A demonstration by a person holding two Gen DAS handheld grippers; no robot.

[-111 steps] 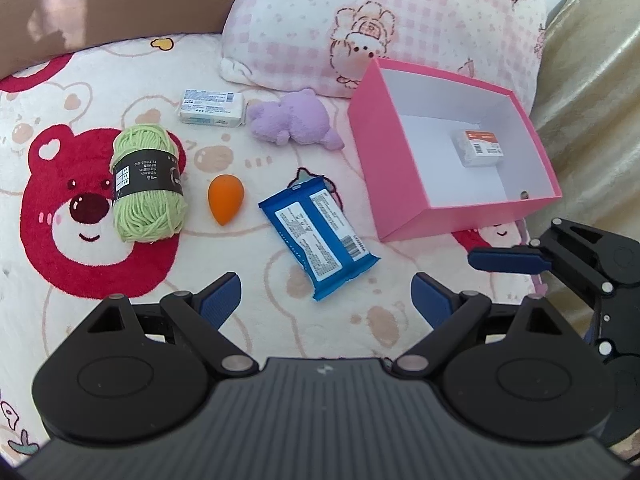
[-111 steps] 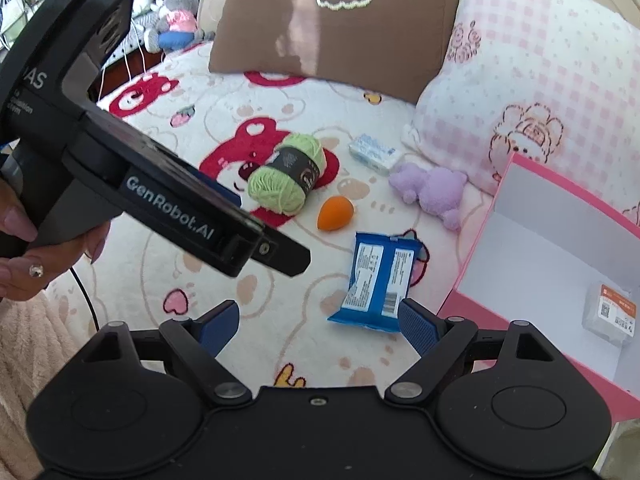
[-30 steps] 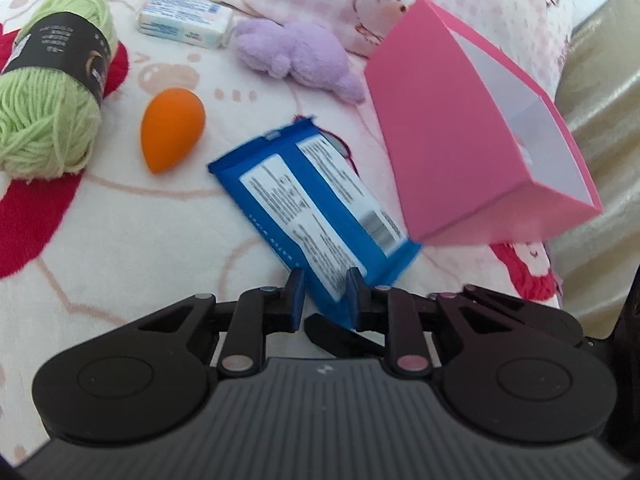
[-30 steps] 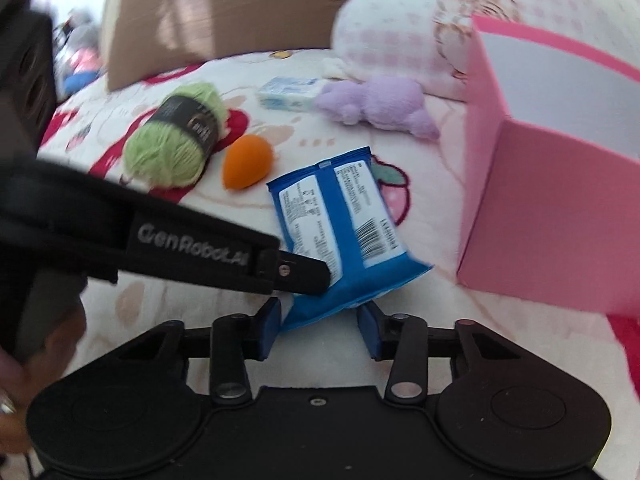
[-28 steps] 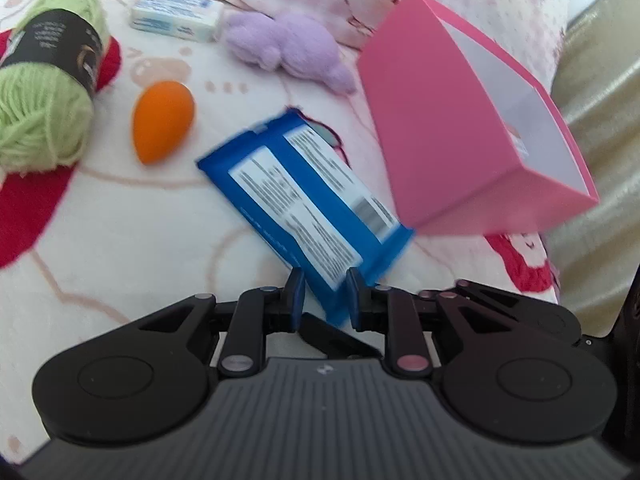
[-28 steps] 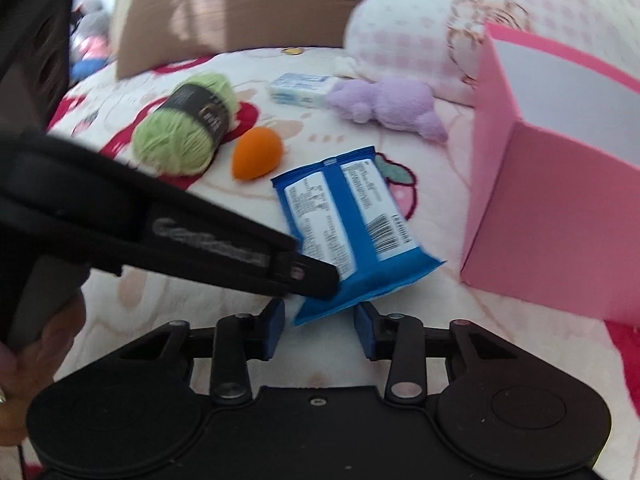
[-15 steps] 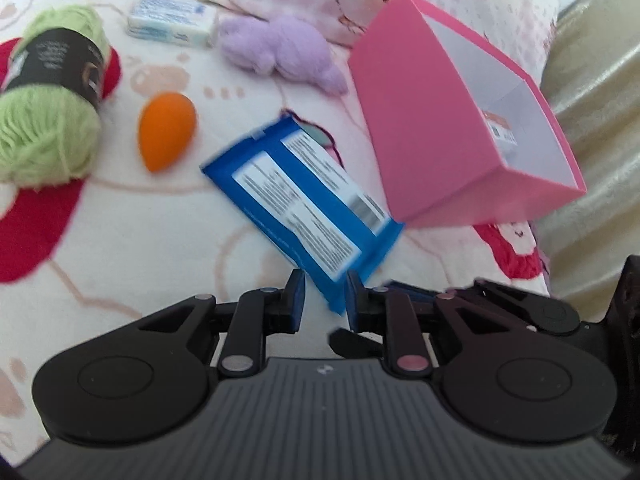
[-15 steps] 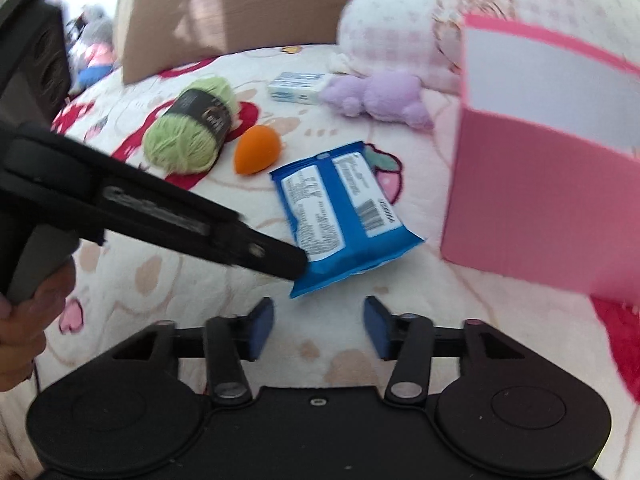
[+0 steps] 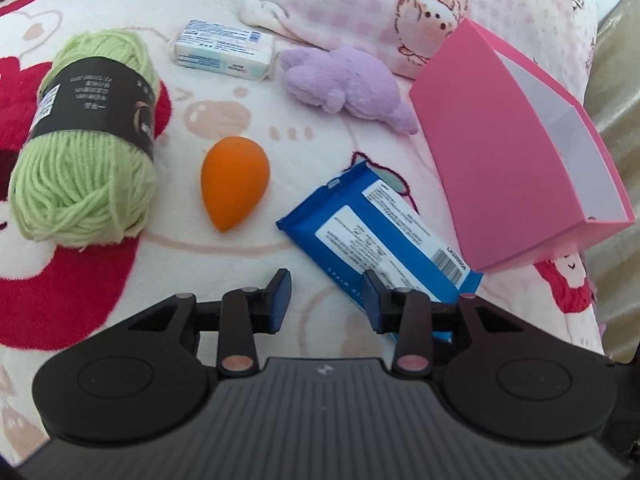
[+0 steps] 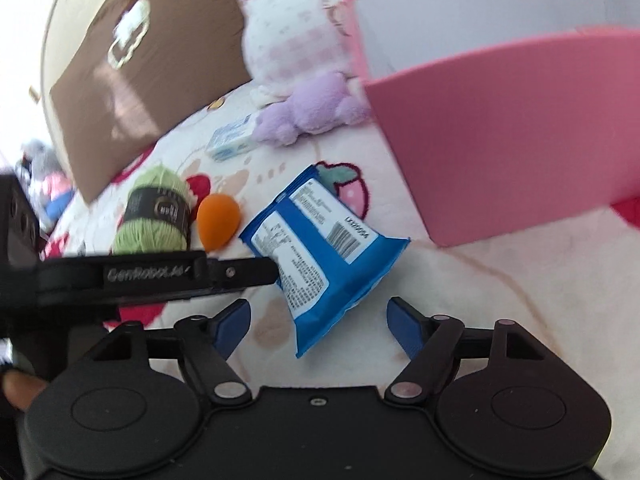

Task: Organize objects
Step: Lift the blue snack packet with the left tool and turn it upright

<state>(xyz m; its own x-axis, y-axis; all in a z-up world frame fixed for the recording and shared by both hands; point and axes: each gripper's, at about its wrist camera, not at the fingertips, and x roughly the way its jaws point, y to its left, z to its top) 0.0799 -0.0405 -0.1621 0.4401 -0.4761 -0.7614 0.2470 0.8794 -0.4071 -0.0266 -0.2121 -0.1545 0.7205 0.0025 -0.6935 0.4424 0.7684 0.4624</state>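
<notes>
Comparing your two wrist views: the left one gives the whole spread on the bear-print blanket (image 9: 100, 280) — green yarn ball (image 9: 86, 140), orange egg-shaped sponge (image 9: 234, 188), white-and-blue soap box (image 9: 226, 50), purple plush toy (image 9: 348, 84) and the pink box (image 9: 516, 152) at the right, its white inside only partly seen. The right view adds a brown cushion (image 10: 132, 72) behind, and the left gripper's body reaching in from the left side — something the left view cannot show of itself. The right view is blurred.

The blue wipes packet (image 9: 380, 232) lies on the blanket just beside the pink box's near wall, outside it.

Your left gripper (image 9: 326, 296): jaws opening, a modest gap so far. Nothing sits between the pads; the right pad stands in front of the packet's near edge, and whether it touches, you cannot tell from this view.

Your right gripper (image 10: 318, 326): jaws opening, already wide. The packet's (image 10: 320, 252) lower corner points down into the gap, but neither pad presses on it — no grip.
</notes>
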